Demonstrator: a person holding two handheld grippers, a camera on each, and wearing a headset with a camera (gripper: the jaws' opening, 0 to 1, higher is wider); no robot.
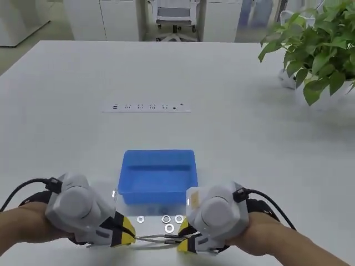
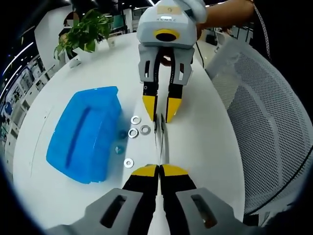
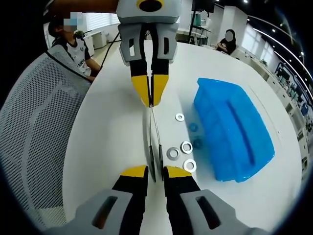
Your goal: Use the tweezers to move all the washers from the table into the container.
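1. The tweezers (image 1: 158,239) lie with their long axis running left to right along the near edge of the worktop (image 1: 233,144). They bridge the gap between the two hand-held grippers, which face each other along that same line.
2. One end, narrow and closed, sits in the left hand-held gripper (image 1: 128,235), whose jaws are pressed together on it.
3. From there the two arms spread slightly toward the right hand-held gripper (image 1: 184,239). In the right gripper view they pass between its yellow-tipped jaws, which stand narrowly apart. I cannot tell whether those jaws press on the arms.
4. Four washers (image 1: 166,219) lie flat between the tweezers and the blue container (image 1: 155,195) — three clustered near the right hand-held gripper, one apart toward the left.
5. The container stands just beyond the washers, open side up, with its long side parallel to the tweezers.
6. Hard to make out: whether the tweezers rest on the worktop or sit just above it, and how that end of the tweezers finishes inside the right jaws. Faint rings on the container's near wall may be reflections — I cannot say.
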